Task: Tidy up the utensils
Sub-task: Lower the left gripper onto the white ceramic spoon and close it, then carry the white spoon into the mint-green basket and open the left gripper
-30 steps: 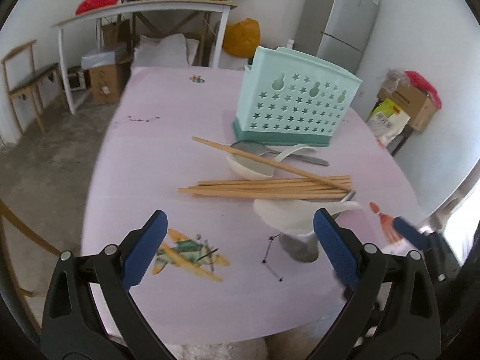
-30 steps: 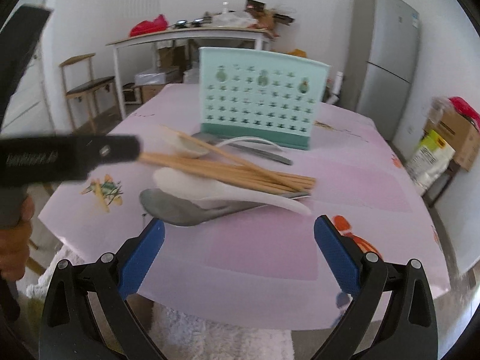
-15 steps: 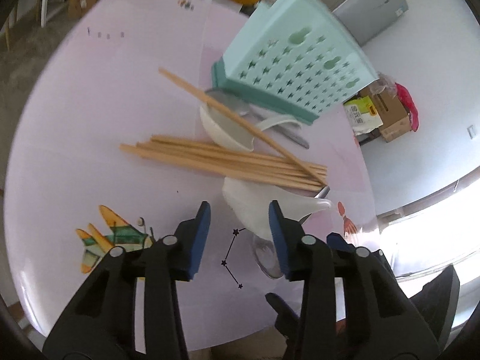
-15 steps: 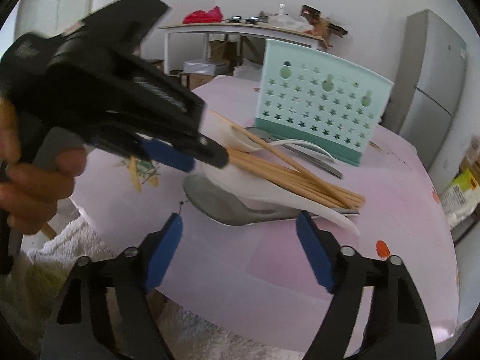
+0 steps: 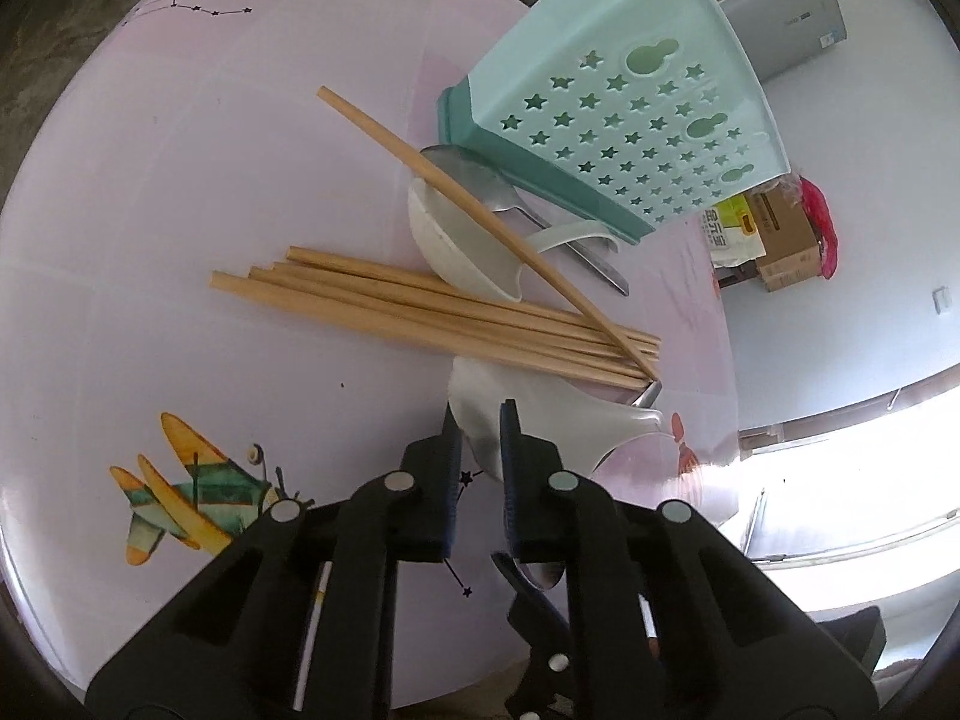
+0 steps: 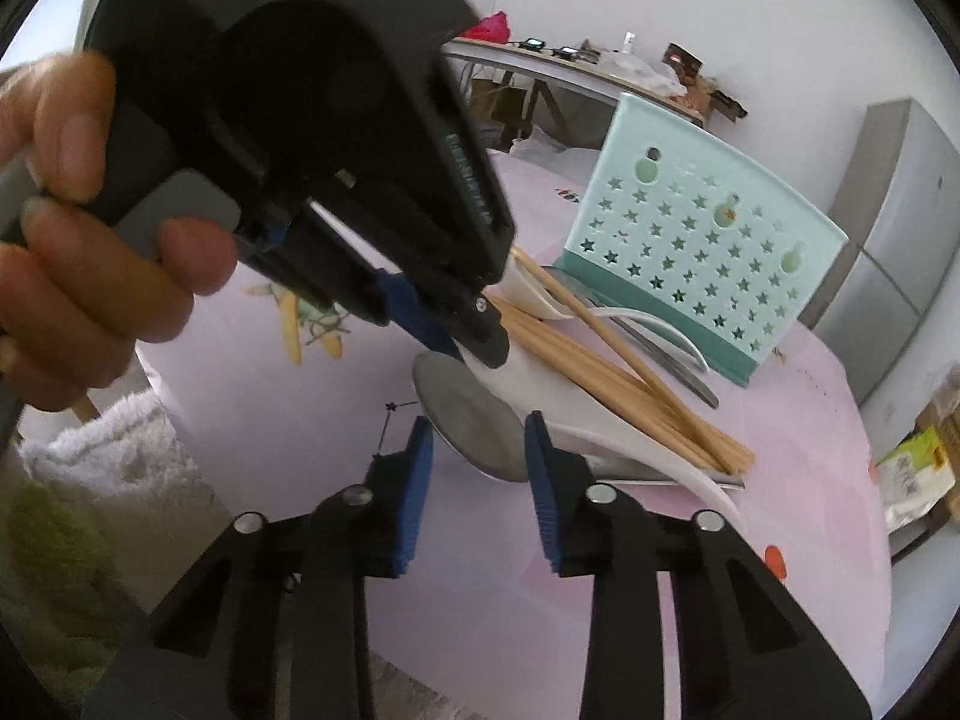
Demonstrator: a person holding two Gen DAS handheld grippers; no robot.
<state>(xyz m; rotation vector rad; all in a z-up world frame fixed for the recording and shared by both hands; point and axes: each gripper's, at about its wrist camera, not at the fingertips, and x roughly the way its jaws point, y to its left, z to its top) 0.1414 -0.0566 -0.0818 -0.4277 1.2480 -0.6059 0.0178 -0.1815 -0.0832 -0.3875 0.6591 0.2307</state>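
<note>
A heap of utensils lies on the pink table [image 5: 180, 180]: several wooden chopsticks [image 5: 420, 306], two white ceramic spoons and metal spoons. My left gripper [image 5: 478, 420] has closed on the bowl end of the near white spoon [image 5: 540, 414]. My right gripper [image 6: 474, 429] is narrowed around the bowl of the large metal spoon [image 6: 468, 420], with a small gap on each side. The mint holder [image 5: 624, 102] with star holes stands behind the heap, and also shows in the right wrist view [image 6: 708, 264].
The second white spoon [image 5: 456, 240] and a metal spoon [image 5: 480, 180] lie against the holder's base. The left gripper body and the hand [image 6: 90, 228] fill the upper left of the right wrist view. A fridge [image 6: 888, 228] stands beyond the table.
Both grippers moved in toward the heap and narrowed. The left one went from wide open to closed on the white spoon; the right one closed in around the metal spoon's bowl.
</note>
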